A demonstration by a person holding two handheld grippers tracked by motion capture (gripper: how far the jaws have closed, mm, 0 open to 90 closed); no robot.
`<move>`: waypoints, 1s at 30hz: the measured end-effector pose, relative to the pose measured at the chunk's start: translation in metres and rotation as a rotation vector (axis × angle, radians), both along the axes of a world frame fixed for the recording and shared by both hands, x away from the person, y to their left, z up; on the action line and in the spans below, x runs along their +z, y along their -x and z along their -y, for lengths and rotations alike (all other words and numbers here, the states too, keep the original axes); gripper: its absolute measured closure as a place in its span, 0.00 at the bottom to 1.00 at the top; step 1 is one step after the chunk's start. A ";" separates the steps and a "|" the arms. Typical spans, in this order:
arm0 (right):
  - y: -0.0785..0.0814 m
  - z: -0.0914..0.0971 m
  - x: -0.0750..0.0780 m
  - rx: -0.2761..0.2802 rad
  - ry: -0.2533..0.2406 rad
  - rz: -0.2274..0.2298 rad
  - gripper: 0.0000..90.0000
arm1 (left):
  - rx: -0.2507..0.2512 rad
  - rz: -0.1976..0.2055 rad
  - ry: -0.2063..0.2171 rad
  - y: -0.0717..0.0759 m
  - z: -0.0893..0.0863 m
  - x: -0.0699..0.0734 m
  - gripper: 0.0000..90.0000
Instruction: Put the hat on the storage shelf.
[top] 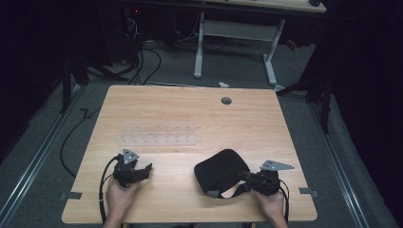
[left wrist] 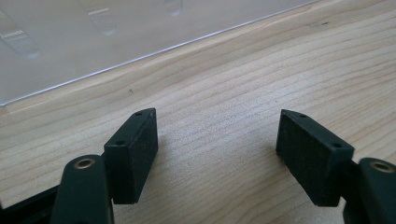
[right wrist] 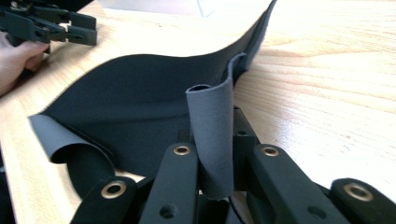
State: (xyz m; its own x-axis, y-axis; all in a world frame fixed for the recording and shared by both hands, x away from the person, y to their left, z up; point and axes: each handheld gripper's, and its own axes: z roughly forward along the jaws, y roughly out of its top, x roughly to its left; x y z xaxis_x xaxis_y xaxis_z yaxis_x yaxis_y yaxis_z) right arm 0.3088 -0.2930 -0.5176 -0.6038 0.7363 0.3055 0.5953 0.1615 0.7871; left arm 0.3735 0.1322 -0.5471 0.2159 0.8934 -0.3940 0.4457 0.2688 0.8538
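Note:
A black fabric piece (top: pixel 219 170) with a grey-backed strap (top: pixel 228 192) lies on the wooden table (top: pixel 190 109) at the front right. My right gripper (top: pixel 242 176) is at its right edge. In the right gripper view the jaws (right wrist: pixel 215 135) are shut on a folded loop of the grey strap (right wrist: pixel 212 107), which stands upright between the pads, with the black fabric (right wrist: pixel 140 93) spread beyond. My left gripper (top: pixel 145 169) rests at the front left. In the left gripper view it (left wrist: pixel 217 140) stands open over bare wood, nothing between its pads.
A clear plastic rack (top: pixel 157 134) with several small slots lies across the table's middle, its edge (left wrist: pixel 70 46) just ahead of the left gripper. A round cable hole (top: pixel 226 100) sits near the far edge. The other gripper (right wrist: pixel 88 30) and a hand (right wrist: pixel 18 56) appear far left.

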 end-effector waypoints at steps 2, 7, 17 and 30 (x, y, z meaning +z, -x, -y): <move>0.002 -0.001 0.005 0.008 0.004 0.010 0.94 | 0.000 0.000 0.003 0.000 0.000 0.000 0.33; 0.003 -0.004 0.014 0.011 0.005 0.019 0.94 | -0.007 -0.003 0.000 0.001 0.001 0.000 0.31; 0.005 -0.008 0.029 0.005 -0.007 0.044 0.94 | -0.010 -0.008 -0.001 0.000 0.001 0.000 0.26; 0.010 -0.008 0.057 -0.021 -0.058 0.066 0.94 | -0.077 0.014 -0.013 0.007 0.006 0.008 0.31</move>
